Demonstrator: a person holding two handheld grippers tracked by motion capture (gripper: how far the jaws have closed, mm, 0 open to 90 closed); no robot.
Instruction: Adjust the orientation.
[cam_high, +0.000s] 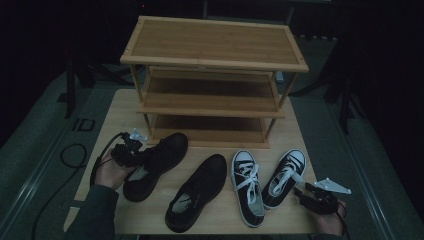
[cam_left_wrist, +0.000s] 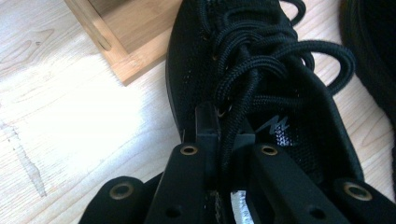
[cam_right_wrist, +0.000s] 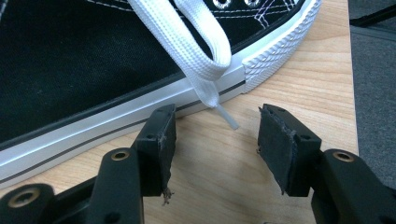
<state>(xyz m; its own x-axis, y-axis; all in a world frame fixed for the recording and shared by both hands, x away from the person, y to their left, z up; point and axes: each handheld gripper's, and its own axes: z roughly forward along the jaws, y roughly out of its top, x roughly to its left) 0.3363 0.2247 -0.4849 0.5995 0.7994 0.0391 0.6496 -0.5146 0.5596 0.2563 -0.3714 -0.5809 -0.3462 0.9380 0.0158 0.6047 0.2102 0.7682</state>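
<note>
A black sneaker (cam_high: 161, 159) lies on the wooden table (cam_high: 107, 122) in front of the shoe rack (cam_high: 215, 45), toe toward the rack. My left gripper (cam_high: 140, 155) is shut on the eyelet edge of its upper, pinching cloth and a black lace; in the left gripper view the jaws (cam_left_wrist: 219, 133) meet on that sneaker (cam_left_wrist: 285, 93). My right gripper (cam_high: 300, 191) stands open beside the rightmost black-and-white canvas shoe (cam_high: 286, 174). In the right gripper view the gripper (cam_right_wrist: 219, 137) has bare table and the tip of a white lace (cam_right_wrist: 201, 51) between its pads, just short of the shoe's white sole (cam_right_wrist: 116, 116).
A second black sneaker (cam_high: 199, 191) and a second canvas shoe (cam_high: 248, 189) lie between the two outer shoes. The three-tier rack has bare shelves; its lowest corner (cam_left_wrist: 116, 44) is close to the held sneaker's toe. The table's right edge (cam_right_wrist: 352, 93) runs near my right gripper.
</note>
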